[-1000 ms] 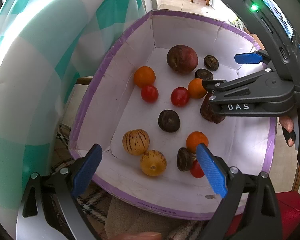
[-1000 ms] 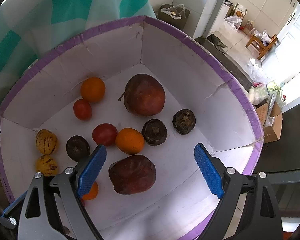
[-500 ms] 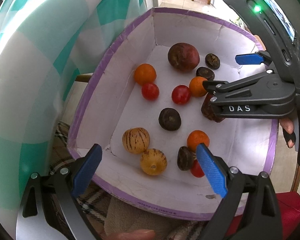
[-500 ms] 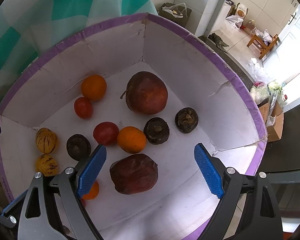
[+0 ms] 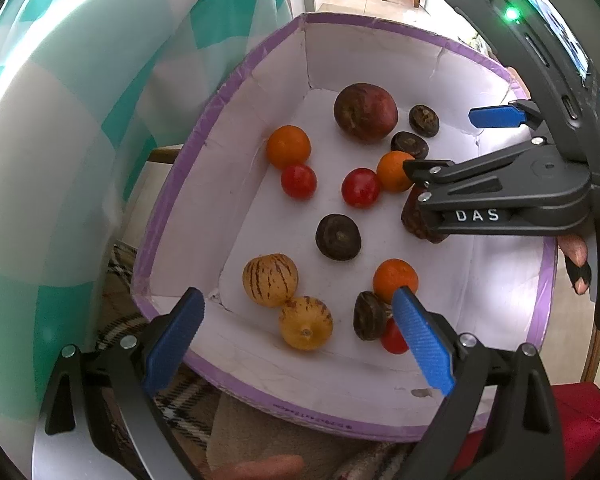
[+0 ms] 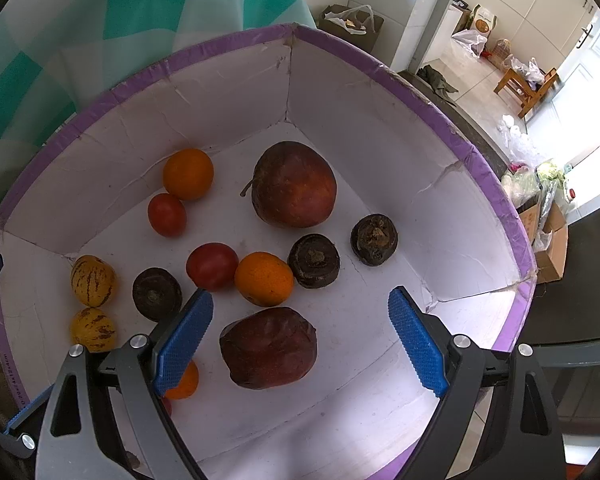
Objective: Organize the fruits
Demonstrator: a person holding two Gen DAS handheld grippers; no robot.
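Observation:
A white box with a purple rim holds the fruit. In it lie a big dark red apple, a wrinkled dark red fruit, three oranges, red tomatoes, dark brown round fruits and two yellow striped fruits. My left gripper hangs open over the near end, above the yellow fruits, holding nothing. My right gripper is open above the wrinkled fruit, not touching it. In the left wrist view it half hides that fruit.
A teal and white checked cloth hangs left of the box. Plaid fabric and something red lie under its near edge. A person's fingers hold the right gripper. Beyond are a tiled floor, bags, a cardboard box and a wooden stool.

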